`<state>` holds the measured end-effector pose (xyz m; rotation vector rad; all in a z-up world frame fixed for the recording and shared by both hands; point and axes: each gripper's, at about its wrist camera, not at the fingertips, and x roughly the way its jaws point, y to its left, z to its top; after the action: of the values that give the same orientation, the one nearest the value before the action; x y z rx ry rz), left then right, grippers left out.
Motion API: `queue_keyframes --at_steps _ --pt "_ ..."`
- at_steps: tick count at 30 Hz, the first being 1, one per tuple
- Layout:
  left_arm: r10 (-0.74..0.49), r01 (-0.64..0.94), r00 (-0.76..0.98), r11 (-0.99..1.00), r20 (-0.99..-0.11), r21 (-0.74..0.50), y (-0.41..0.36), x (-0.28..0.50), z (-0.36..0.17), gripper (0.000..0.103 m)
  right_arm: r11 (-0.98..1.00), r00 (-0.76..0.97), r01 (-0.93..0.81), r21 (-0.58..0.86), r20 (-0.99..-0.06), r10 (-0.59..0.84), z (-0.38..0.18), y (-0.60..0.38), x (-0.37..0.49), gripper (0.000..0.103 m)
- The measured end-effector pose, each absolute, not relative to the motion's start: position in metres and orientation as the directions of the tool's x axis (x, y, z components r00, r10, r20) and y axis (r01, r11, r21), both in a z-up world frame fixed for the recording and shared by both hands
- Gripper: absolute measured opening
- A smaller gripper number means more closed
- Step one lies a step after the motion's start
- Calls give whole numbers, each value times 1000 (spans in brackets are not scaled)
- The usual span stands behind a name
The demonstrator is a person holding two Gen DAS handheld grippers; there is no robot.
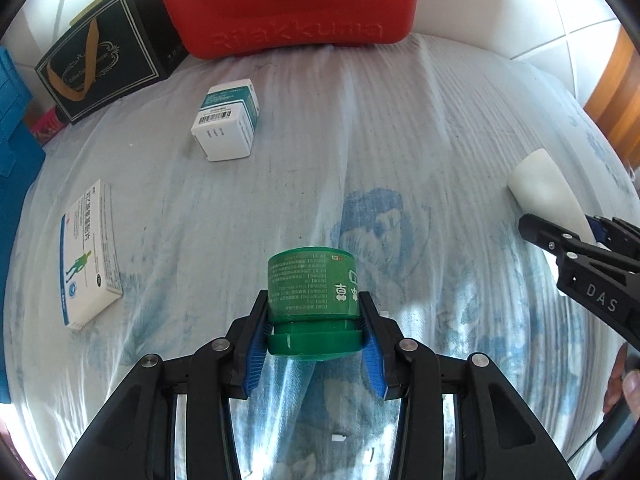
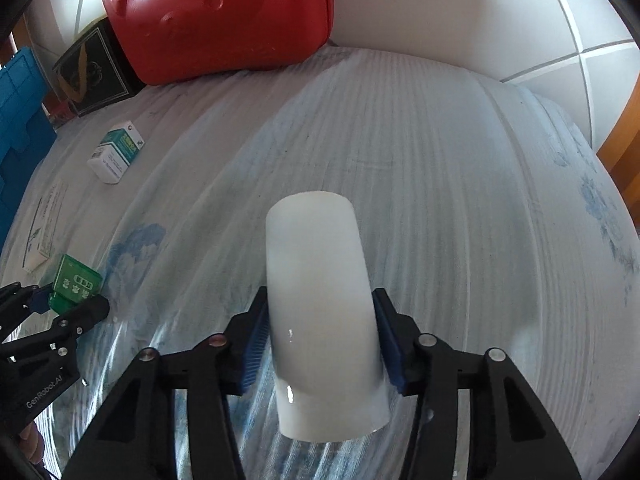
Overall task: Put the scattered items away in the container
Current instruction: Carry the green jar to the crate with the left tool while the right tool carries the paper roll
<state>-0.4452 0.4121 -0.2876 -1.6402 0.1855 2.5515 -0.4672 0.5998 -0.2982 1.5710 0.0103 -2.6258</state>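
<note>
My left gripper (image 1: 313, 300) is shut on a green jar (image 1: 312, 276), its blue pads pressing just above the lid, over a pale blue patterned sheet (image 1: 400, 140). In the right wrist view the same jar (image 2: 76, 280) and left gripper (image 2: 56, 300) sit at the far left. My right gripper (image 2: 320, 296) is shut on a white plastic cup (image 2: 320, 272), pads against both its sides. From the left wrist view the cup (image 1: 540, 184) sticks out of the right gripper (image 1: 576, 226) at the right edge. A red bear-faced container (image 1: 288, 4) stands at the back.
A white and teal carton (image 1: 228, 120) lies in the middle left, a flat white and blue medicine box (image 1: 90, 256) nearer the left edge. A dark gift bag (image 1: 100, 68) stands beside the red container. A blue crate (image 1: 16, 120) borders the left. A white wall rises behind.
</note>
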Motion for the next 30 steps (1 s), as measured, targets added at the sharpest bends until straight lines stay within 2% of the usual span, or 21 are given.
queue_keyframes --at_steps 14,30 --pt "26 -110 -521 -993 -853 37 378 -392 -219 40 -991 -529 103 86 -839 -128 -245 568 -413 45" --pt "12 -35 -678 -999 -735 15 267 -297 -122 40 -969 -665 244 42 -720 -199 -125 448 -327 45"
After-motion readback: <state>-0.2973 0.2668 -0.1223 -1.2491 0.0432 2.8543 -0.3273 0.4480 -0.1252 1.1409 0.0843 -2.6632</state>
